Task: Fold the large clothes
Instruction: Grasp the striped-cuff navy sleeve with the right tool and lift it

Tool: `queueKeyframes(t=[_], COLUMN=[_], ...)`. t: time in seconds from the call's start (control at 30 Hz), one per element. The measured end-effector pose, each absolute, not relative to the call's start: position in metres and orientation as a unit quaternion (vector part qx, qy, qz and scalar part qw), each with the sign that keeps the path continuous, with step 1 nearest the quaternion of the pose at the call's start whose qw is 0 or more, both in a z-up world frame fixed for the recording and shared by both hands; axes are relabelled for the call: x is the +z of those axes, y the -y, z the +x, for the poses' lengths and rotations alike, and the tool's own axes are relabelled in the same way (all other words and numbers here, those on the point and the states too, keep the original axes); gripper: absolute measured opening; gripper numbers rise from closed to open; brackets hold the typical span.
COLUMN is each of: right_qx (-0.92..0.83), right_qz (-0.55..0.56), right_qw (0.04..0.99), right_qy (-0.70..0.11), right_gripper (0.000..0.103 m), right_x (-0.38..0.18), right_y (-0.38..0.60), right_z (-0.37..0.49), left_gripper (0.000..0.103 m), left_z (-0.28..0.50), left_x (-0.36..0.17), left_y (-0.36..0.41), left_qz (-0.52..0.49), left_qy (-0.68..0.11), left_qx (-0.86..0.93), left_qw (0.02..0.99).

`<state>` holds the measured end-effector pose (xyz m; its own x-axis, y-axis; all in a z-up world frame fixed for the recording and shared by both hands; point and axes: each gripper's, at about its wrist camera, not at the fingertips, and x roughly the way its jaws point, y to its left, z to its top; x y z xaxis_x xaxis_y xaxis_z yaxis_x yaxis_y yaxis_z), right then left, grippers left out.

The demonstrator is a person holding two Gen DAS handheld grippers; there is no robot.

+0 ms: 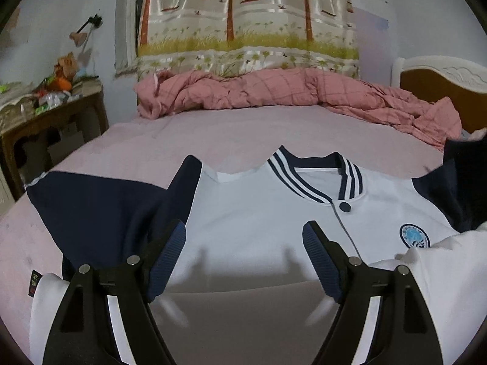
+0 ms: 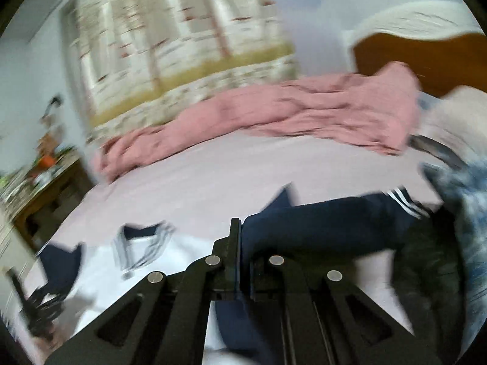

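A white jacket with navy sleeves and a striped collar lies front up on the pink bed. Its left navy sleeve is spread out flat. My left gripper is open and empty, hovering over the white chest. In the blurred right wrist view, my right gripper is shut on the jacket's right navy sleeve, which stretches away to a striped cuff. The jacket's white body and collar lie to the left of it.
A rumpled pink checked quilt lies along the far side of the bed. A cluttered wooden side table stands at the left. A headboard is at the right. A dark, blurred garment pile sits at the right.
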<state>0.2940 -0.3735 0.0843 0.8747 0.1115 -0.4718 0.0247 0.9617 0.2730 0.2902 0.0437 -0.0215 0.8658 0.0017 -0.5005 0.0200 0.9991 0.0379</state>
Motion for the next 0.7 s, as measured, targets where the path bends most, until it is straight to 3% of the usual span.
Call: queueKeyframes(t=[0.17, 0.3, 0.43, 0.53, 0.57, 0.6, 0.67, 0.7], right_qx=[0.094, 0.107, 0.115, 0.134, 0.134, 0.128, 0.125, 0.12], right_qz=[0.127, 0.11, 0.116, 0.152, 0.155, 0.156, 0.159, 0.158], right_qw=[0.94, 0.921, 0.887, 0.891, 0.893, 0.898, 0.907, 0.916], right_qy=[-0.302, -0.359, -0.432, -0.407, -0.4, -0.392, -0.368, -0.349], right_gripper=[0.004, 0.005, 0.008, 0.014, 0.026, 0.047, 0.067, 0.067], right_x=[0.062, 0.001, -0.053, -0.046, -0.042, -0.035, -0.023, -0.016], right_y=[0.283, 0.218, 0.2, 0.218, 0.223, 0.23, 0.245, 0.258], right_z=[0.307, 0.328, 0.342, 0.327, 0.322, 0.311, 0.292, 0.275], left_gripper=[0.078, 0.078, 0.078, 0.078, 0.078, 0.078, 0.079, 0.079], left_z=[0.288, 0.286, 0.287, 0.287, 0.286, 0.286, 0.285, 0.284], left_x=[-0.022, -0.022, -0.024, -0.024, -0.024, -0.024, -0.024, -0.024], left_y=[-0.045, -0.048, -0.049, -0.047, -0.046, -0.045, -0.043, -0.043], left_qz=[0.006, -0.004, -0.008, 0.0, 0.003, 0.006, 0.01, 0.011], left_qy=[-0.261, -0.26, -0.263, -0.263, -0.262, -0.261, -0.258, -0.258], left_qx=[-0.018, -0.02, -0.021, -0.02, -0.02, -0.019, -0.018, -0.018], left_qw=[0.965, 0.965, 0.964, 0.965, 0.965, 0.965, 0.966, 0.966])
